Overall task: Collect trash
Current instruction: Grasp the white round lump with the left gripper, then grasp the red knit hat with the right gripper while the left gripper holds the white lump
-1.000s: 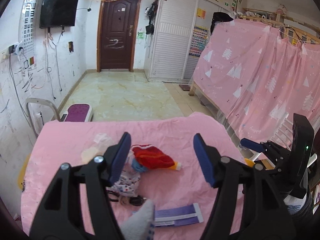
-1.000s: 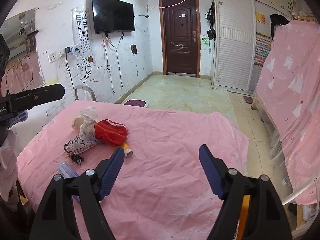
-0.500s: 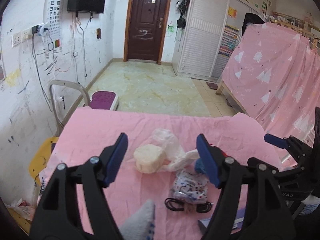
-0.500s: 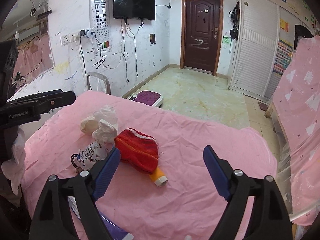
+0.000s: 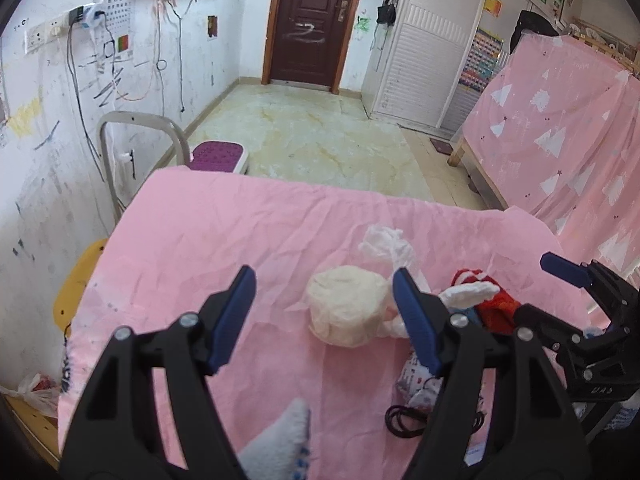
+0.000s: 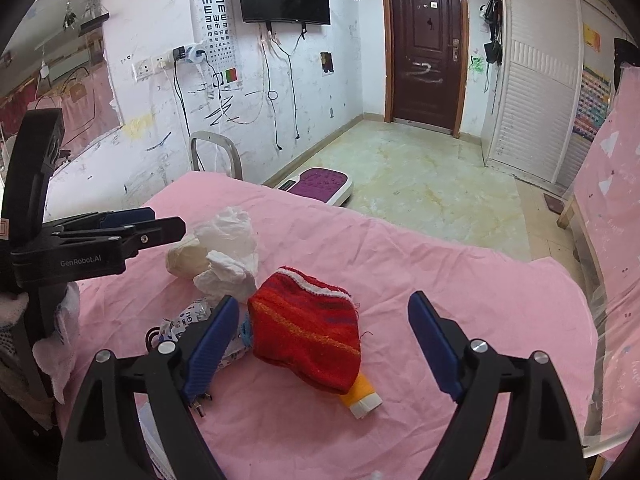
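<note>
On the pink table cloth (image 5: pixel 208 248) lies a heap of litter. My left gripper (image 5: pixel 323 282) is open, tilted down over a cream lump (image 5: pixel 344 312) that lies just ahead between its fingers, with no pad pressing on it. Behind the lump sits a crumpled white bag (image 5: pixel 390 244). My right gripper (image 6: pixel 324 303) is open around a red knitted hat (image 6: pixel 308 332), pads apart from it. An orange tube (image 6: pixel 362 396) pokes out from under the hat. A printed wrapper (image 6: pixel 188 320) and a black cable (image 5: pixel 404 420) lie nearer. The left gripper (image 6: pixel 156 222) shows at the left of the right wrist view.
A white and purple scale (image 6: pixel 320 184) stands on the floor beyond the table. A metal chair frame (image 5: pixel 136 148) and a yellow seat (image 5: pixel 76 280) are at the table's left. A bed under a pink sheet (image 5: pixel 560 120) fills the right. A white glove (image 5: pixel 280 440) shows below.
Both views have swung left and dropped closer to the table. The left gripper went from the red hat to the cream lump. The right gripper neared the hat and its jaws widened.
</note>
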`<state>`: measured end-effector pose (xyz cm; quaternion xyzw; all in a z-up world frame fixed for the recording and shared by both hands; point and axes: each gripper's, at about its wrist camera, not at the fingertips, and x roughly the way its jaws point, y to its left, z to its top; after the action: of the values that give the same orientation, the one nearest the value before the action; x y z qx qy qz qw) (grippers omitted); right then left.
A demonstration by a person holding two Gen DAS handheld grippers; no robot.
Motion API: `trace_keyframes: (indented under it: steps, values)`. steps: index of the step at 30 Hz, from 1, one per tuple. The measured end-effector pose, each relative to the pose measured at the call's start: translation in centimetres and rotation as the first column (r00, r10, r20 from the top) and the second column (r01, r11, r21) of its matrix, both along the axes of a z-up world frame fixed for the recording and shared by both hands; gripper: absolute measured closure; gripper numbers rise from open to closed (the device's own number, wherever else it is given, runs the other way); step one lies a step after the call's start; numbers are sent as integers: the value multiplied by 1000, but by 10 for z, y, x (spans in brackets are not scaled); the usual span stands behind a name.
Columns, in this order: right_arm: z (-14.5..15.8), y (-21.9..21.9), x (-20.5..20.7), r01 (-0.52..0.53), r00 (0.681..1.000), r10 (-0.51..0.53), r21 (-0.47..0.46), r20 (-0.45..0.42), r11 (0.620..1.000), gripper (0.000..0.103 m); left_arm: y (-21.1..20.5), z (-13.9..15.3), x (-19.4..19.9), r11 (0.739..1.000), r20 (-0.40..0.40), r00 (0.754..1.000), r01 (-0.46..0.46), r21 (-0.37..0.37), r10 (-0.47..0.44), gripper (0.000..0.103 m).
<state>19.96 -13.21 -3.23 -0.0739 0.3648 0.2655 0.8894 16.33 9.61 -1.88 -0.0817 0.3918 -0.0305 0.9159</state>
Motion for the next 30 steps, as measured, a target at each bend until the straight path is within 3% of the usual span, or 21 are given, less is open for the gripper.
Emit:
trace_keyframes:
  steps: [6,8,9,10,13,22,24,26,28,30]
  values:
    - [-7,2,5,-21,999,21,19,-24,1000,26,-6,-21,17,999,-79,996,46,-17,-47,35]
    - [-11,2,5,-25,999,26,29,-31,999,26,-6,-27,19,998,-99,994,52,-31,-55,40]
    - [-12,1,5,-28,999,29,31,-35,999,26,-6,-28,18,997,-97,993,63,-43,-67,50]
    - [-14,2,5,-31,999,32,32,-38,999,26,-6,-28,17,997,-91,993,67,-42,-70,52]
    - [-16,1,3,-36,999,37,24,-38,999,26,-9,-25,12,998,-70,996,54,-23,-55,52]
    - [-18,9,-4,-49,999,49,-8,-23,999,28,11,-7,-3,996,34,999,-4,-85,7,52]
    - [-19,11,-6,-48,999,48,-19,-20,999,38,15,-3,-6,996,52,999,-12,-94,17,52]
    - [-20,14,-5,-49,998,48,-26,-28,998,61,18,-2,-7,995,59,998,-18,-102,24,52]
    - [-21,17,-8,-59,998,58,-34,-30,998,77,20,-1,-8,994,64,998,-19,-107,26,52]
    - [-19,18,-12,-64,998,64,-40,-21,997,88,21,0,-9,994,70,997,-22,-104,29,52]
